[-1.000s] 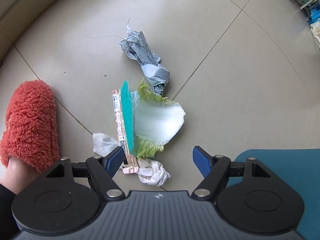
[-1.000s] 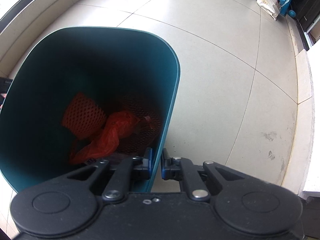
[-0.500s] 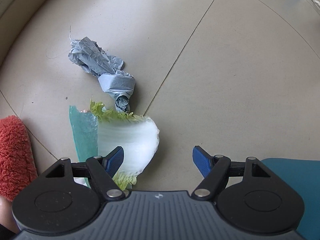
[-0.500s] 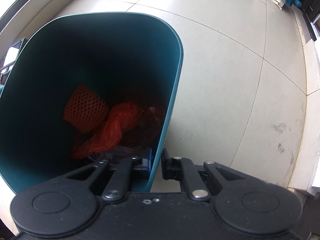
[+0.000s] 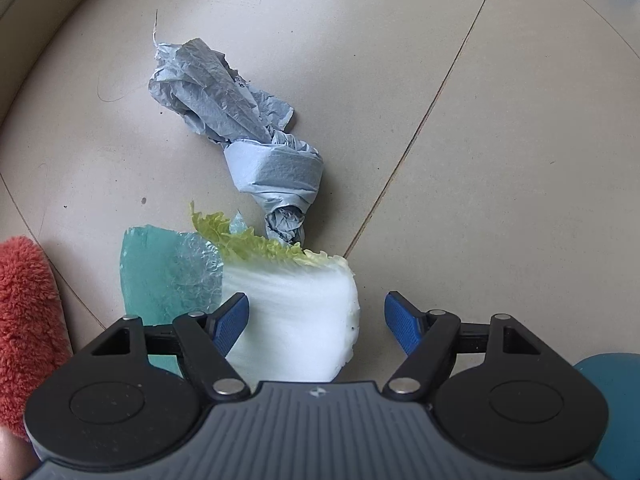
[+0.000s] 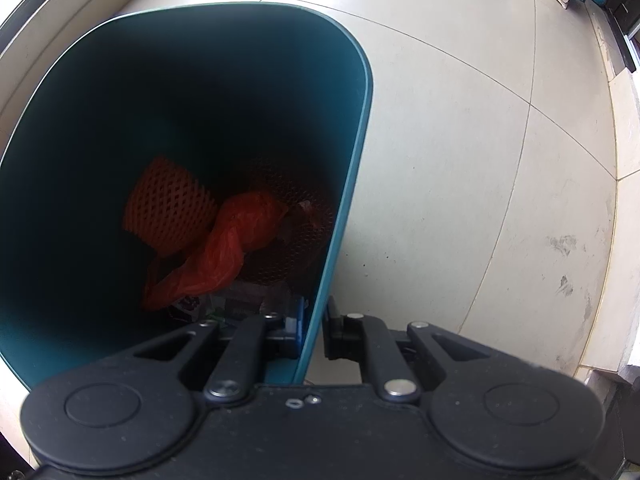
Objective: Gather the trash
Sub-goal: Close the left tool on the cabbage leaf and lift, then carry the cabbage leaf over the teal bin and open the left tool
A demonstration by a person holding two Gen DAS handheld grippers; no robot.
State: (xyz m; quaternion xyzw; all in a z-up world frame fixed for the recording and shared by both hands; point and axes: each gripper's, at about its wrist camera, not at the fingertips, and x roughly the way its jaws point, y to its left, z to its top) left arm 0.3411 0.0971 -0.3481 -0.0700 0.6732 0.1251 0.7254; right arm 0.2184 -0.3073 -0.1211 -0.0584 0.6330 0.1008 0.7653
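Left gripper (image 5: 316, 320) is pointing straight down at the floor (image 5: 500, 160) w/ its jaws spread but they've just been closing in a bit. The cabbage leaf (image 5: 296, 320) sits between the 2 blue pads, closer to the left pad (image 5: 230, 322), and the pads aren't pressing on it yet afaict. Right pad has bare tile between it and the leaf edge.

Just left of the gripper, tucked partly under the leaf, there's a teal foil wrapper (image 5: 168, 276). Straight ahead of the fingertips is a twisted grey plastic bag (image 5: 244, 136), its knotted end nearly touching the leaf's green frill. Fuzzy red slipper (image 5: 24, 320) way off to the left edge, and a bit of teal bin rim at the bottom right corner.

Right gripper (image 6: 314, 326) is clamped onto the wall of the teal trash bin (image 6: 352, 184), 1 pad inside, 1 outside, pinching the rim. Inside the bin, ahead and left of that gripper: an orange foam net sleeve (image 6: 168, 208), a crumpled red plastic bag (image 6: 228, 248) lying across it, plus some darker wrappers at the bottom, too dim to make out.
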